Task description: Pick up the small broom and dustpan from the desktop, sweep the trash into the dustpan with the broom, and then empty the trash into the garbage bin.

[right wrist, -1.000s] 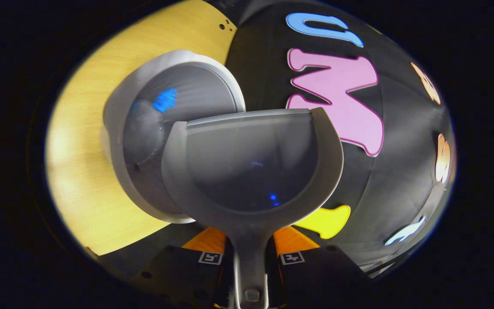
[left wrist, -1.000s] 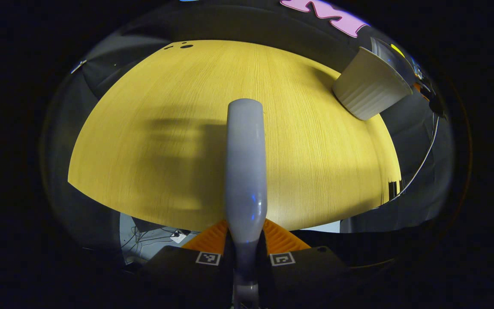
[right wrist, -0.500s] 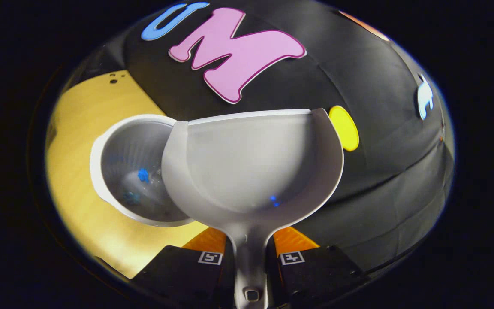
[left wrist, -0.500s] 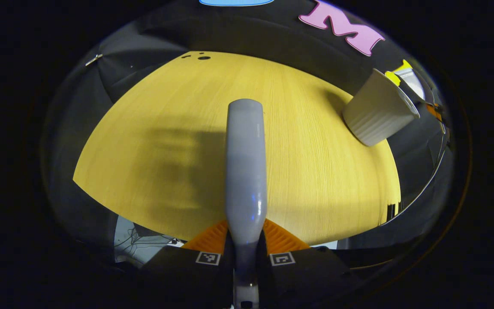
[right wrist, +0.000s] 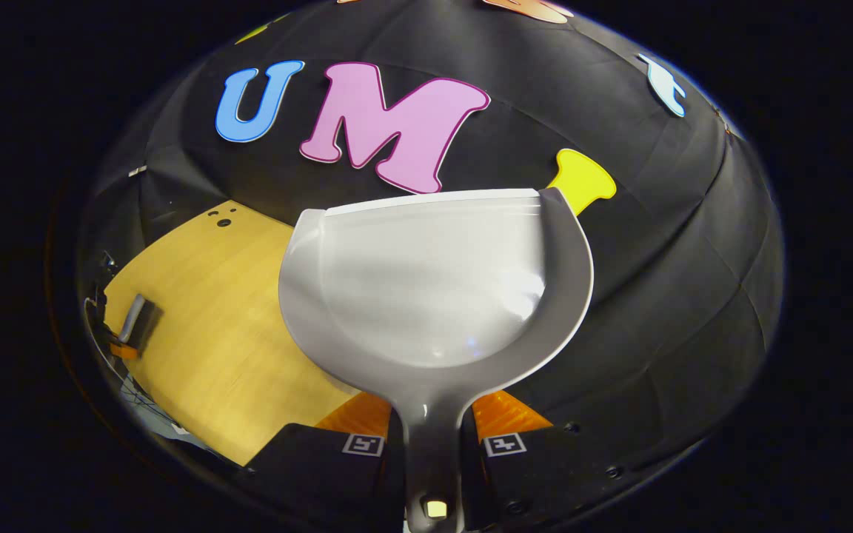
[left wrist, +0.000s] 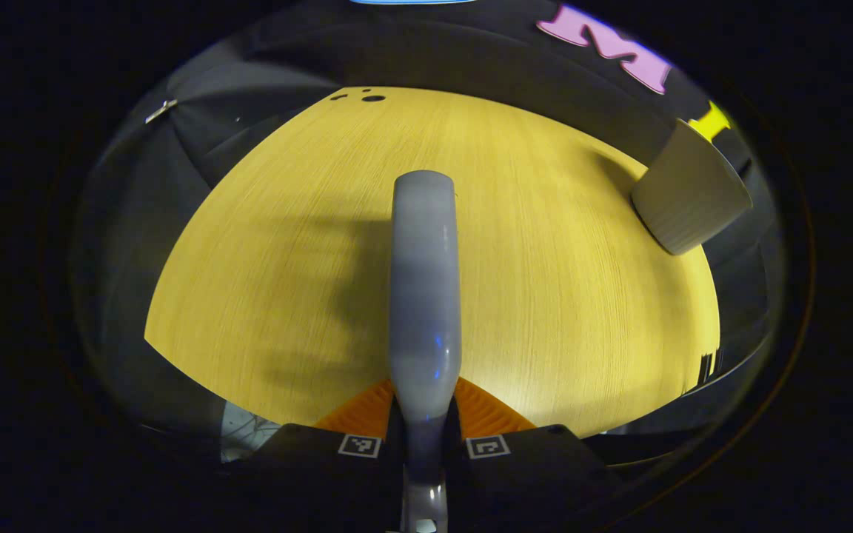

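Observation:
In the left gripper view, my left gripper point(left wrist: 424, 416) is shut on the small grey broom point(left wrist: 424, 281), which points straight ahead over the wooden desktop point(left wrist: 545, 311). The white ribbed garbage bin point(left wrist: 693, 196) stands at the far right of the desk. In the right gripper view, my right gripper point(right wrist: 432, 423) is shut on the handle of the grey dustpan point(right wrist: 434, 281). The pan is held up, facing the black wall, and its scoop looks bare. Far left in that view, the left gripper with the broom point(right wrist: 132, 320) hovers over the desk.
Small dark holes point(left wrist: 371, 96) mark the desk's far edge. The desk's near edge runs just ahead of my left fingers, with floor and cables point(left wrist: 249, 429) below it. Black cloth wall point(right wrist: 656, 259) surrounds the desk.
The right gripper has swung the dustpan up and away from the bin, which has left its view. In the left gripper view the bin has slid towards the right edge.

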